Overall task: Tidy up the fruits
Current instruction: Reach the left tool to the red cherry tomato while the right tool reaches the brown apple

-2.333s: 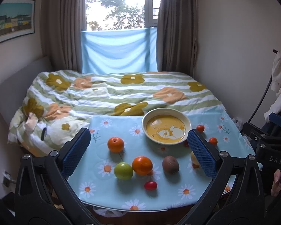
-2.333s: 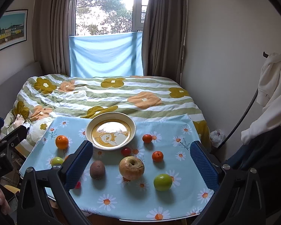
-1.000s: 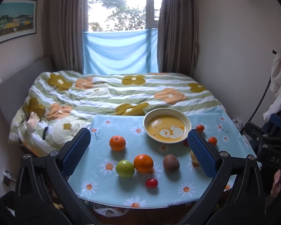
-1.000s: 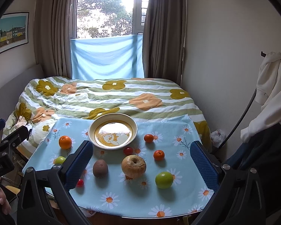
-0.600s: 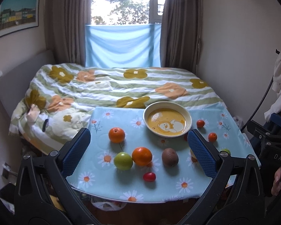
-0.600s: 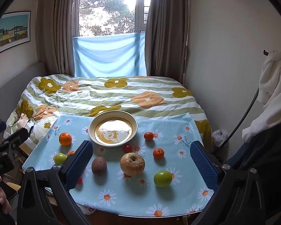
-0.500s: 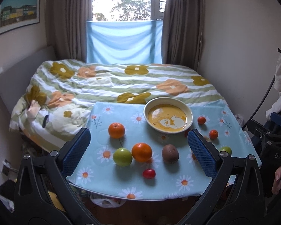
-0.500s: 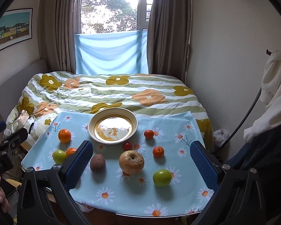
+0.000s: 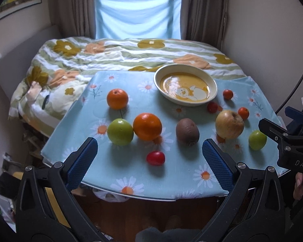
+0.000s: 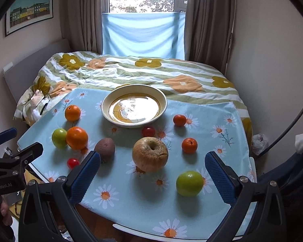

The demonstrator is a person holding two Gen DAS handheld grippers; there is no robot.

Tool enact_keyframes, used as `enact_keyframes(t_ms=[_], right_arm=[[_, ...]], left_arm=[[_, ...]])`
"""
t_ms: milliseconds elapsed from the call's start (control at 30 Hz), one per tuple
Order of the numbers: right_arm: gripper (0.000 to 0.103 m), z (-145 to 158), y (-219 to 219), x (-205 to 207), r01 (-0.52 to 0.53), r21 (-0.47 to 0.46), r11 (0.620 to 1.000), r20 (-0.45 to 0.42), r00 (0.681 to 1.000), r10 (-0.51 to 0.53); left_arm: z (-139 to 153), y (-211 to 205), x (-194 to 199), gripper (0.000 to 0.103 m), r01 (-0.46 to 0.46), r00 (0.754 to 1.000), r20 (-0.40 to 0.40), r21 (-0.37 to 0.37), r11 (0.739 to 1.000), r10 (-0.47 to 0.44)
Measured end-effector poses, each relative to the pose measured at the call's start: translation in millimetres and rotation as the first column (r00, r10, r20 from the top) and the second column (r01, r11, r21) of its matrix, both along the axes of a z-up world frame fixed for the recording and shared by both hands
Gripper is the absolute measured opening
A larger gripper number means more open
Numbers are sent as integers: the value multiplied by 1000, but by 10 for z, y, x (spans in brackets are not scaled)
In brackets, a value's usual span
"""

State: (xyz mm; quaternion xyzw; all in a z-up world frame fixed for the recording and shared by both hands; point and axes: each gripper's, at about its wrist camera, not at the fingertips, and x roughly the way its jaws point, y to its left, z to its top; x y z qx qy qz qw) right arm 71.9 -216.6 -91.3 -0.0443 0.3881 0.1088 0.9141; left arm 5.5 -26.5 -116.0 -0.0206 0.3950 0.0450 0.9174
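Note:
An empty cream bowl (image 9: 185,84) (image 10: 134,105) with a yellow inside stands at the back of a table under a blue daisy cloth (image 9: 131,169). Loose fruit lies in front of it: two oranges (image 9: 147,126) (image 9: 117,98), a green apple (image 9: 120,131), a kiwi (image 9: 187,132), a red cherry tomato (image 9: 155,158), a wrinkled yellow apple (image 10: 149,154), another green apple (image 10: 189,183) and small tangerines (image 10: 189,145). My left gripper (image 9: 149,153) hangs open over the near edge, above the tomato. My right gripper (image 10: 152,166) is open just before the yellow apple.
A bed with a flowered quilt (image 10: 151,70) lies right behind the table, under a curtained window. Walls close in left and right. The other gripper shows at the side of each view, with a hand (image 9: 299,185) on its handle. Clutter sits on the floor at left.
Both grippers have moved forward and down towards the table, so the fruit looks larger and closer. Their jaws stay open. No fruit has moved.

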Motion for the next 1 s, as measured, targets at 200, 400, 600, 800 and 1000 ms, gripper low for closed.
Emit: enact_keyframes(t_ms=[200, 400, 600, 800, 1000], right_arm=[[103, -356, -18, 153, -21, 11, 1000, -38, 999, 21], [103, -663, 30, 339, -23, 28, 999, -86, 996, 26], [103, -841, -12, 458, 5, 59, 998, -122, 993, 3], [103, -925, -19, 539, 25, 69, 997, -144, 989, -15], [99, -962, 8, 610, 30, 69, 997, -157, 987, -19]], left_arm=[[-445, -1, 116, 103, -9, 997, -71, -17, 1000, 7], [-787, 46, 254, 98, -6, 992, -130, -43, 999, 0], [-1056, 46, 373, 79, 13, 984, -176, -73, 997, -25], [-1140, 23, 423, 69, 31, 980, -196, -80, 996, -47], [-1124, 62, 458, 57, 24, 980, -196, -83, 996, -40]])
